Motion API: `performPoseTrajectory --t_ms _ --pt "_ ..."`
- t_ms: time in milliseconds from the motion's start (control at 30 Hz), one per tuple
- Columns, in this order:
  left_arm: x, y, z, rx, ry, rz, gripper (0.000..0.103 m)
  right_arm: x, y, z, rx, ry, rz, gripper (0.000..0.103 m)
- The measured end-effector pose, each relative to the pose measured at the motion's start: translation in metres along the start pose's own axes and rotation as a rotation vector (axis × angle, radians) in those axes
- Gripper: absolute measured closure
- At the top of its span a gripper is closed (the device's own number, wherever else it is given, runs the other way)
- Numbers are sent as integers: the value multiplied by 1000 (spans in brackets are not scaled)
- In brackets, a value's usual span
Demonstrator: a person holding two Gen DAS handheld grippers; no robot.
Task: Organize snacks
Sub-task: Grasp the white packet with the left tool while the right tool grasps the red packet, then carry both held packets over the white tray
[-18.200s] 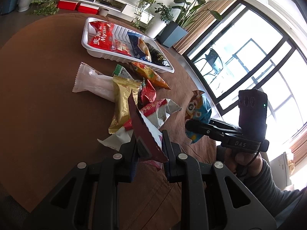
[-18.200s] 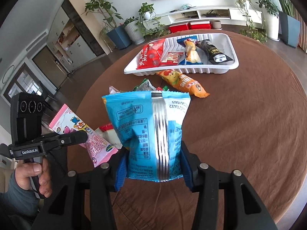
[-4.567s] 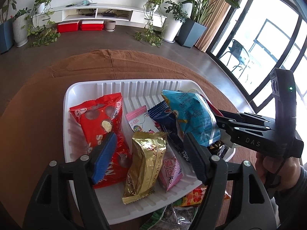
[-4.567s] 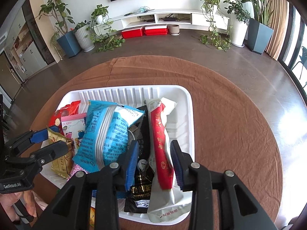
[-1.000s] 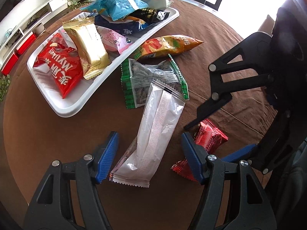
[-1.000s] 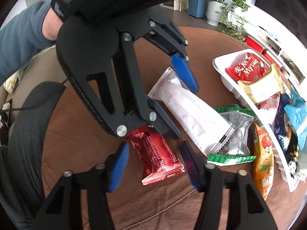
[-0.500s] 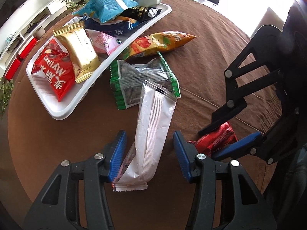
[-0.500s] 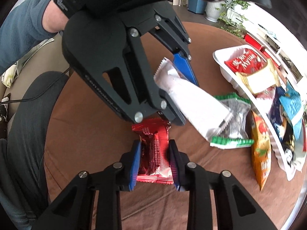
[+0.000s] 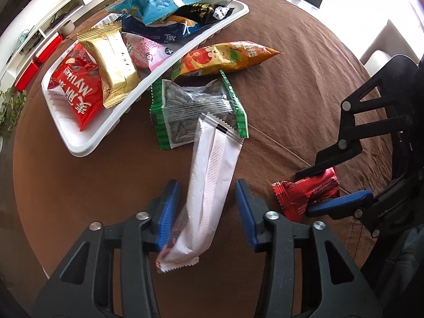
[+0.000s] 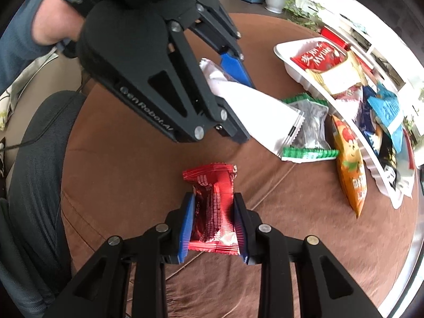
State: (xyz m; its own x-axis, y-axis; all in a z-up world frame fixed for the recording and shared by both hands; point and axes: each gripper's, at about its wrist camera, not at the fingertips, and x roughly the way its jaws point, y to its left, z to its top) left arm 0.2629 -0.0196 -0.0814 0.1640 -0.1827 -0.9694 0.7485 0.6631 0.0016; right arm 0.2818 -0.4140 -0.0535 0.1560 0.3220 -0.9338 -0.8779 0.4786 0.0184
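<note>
Two pickups are in hand at once, with most snacks already in the white tray [image 9: 79, 145]. The left hand-held gripper [image 9: 204, 206] straddles the near end of the long white packet [image 9: 212, 175], its blue pads set either side with gaps showing, so whether it truly grips cannot be told; the packet's far end lies over the green-edged seed bag [image 9: 196, 111]. The right hand-held gripper [image 10: 213, 220] is clamped on the small red packet [image 10: 213, 206], just above the brown surface [image 9: 291, 92]. Next, both packets likely need carrying across to the tray; the orange bag [image 9: 225, 58] beside it waits.
</note>
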Motion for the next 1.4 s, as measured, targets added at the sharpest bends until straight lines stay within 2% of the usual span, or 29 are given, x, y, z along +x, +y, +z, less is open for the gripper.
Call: performPoseTrajectory --t_ms 133,333,500,900,1067,1267,1400 --pt "1 -20 4 -13 5 23 80 -1 7 -1 16 22 -18 76" --pt "5 -34 -1 -50 -22 65 90 -8 14 -13 71 -1 -13 83" --pt "1 -48 -13 -78 -51 102 90 -19 16 -36 169 -54 3 84" --pt "-24 -62 -34 -159 -145 93 91 -48 -13 -86 416 -196 64 84" --pt "-35 -62 -43 -190 -186 68 91 -60 -24 -92 479 -233 82 84" --pt "-64 -52 -58 -281 -286 0 91 -75 -45 -108 564 -292 84 84" --pt "-84 -38 -60 -333 -345 -10 91 -88 -62 -113 614 -333 68 84"
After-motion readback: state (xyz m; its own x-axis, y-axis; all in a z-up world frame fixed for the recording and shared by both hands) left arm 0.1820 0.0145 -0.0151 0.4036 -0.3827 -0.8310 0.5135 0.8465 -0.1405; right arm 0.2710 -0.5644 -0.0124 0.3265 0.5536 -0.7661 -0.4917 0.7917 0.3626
